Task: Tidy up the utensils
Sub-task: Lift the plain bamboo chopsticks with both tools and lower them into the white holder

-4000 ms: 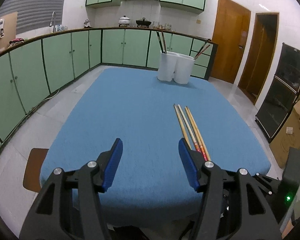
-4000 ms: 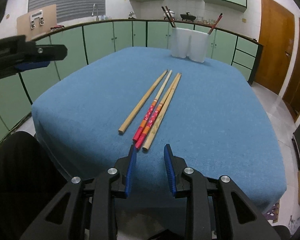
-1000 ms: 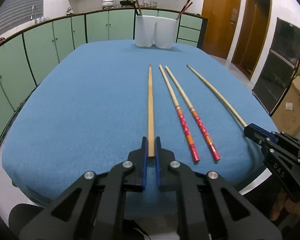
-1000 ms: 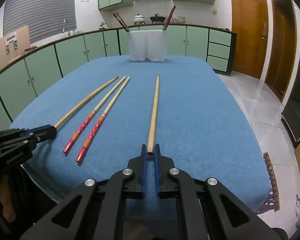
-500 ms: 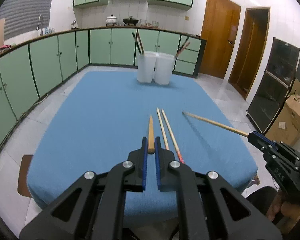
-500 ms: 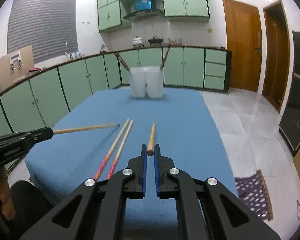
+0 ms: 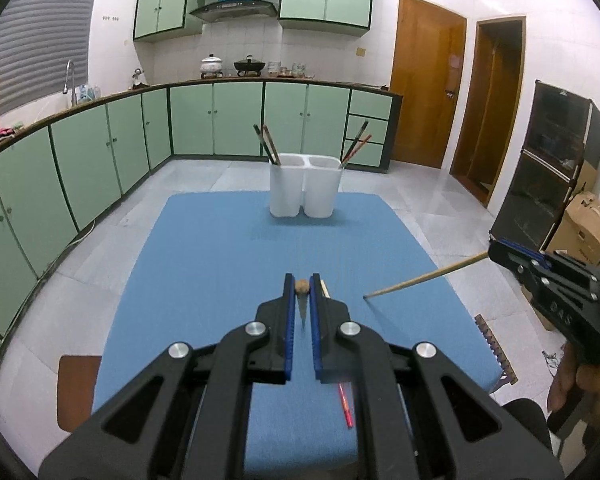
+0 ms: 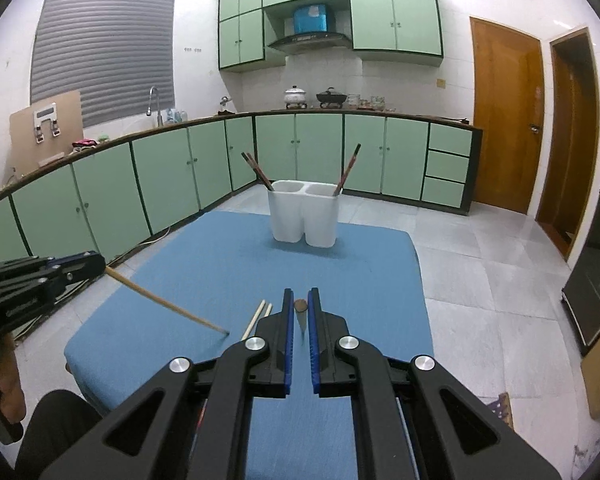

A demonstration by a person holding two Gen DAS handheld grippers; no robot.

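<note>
My left gripper (image 7: 301, 286) is shut on a plain wooden chopstick (image 7: 301, 287), which hangs tip down over the blue table (image 7: 204, 264). My right gripper (image 8: 299, 304) is shut on another plain wooden chopstick (image 8: 300, 305), also held tip down. Each shows in the other view: the right-held stick (image 7: 424, 278) and the left-held stick (image 8: 168, 304). Two red-patterned chopsticks (image 8: 258, 316) lie on the table under the grippers; a red end (image 7: 345, 406) shows below my left gripper. A white two-cup holder (image 7: 306, 186) with dark chopsticks stands at the table's far end, also in the right wrist view (image 8: 306, 214).
Green kitchen cabinets (image 7: 80, 160) curve along the left and back. A brown stool (image 7: 76, 388) sits at the table's near left corner. A dark cabinet (image 7: 548, 192) and a cardboard box (image 7: 588, 228) stand to the right. A spiked mat (image 7: 496, 348) lies on the floor.
Both grippers closed on a plain chopstick each, then lifted them off the table and tipped them from lying flat to hanging tip down. The red pair stayed on the table.
</note>
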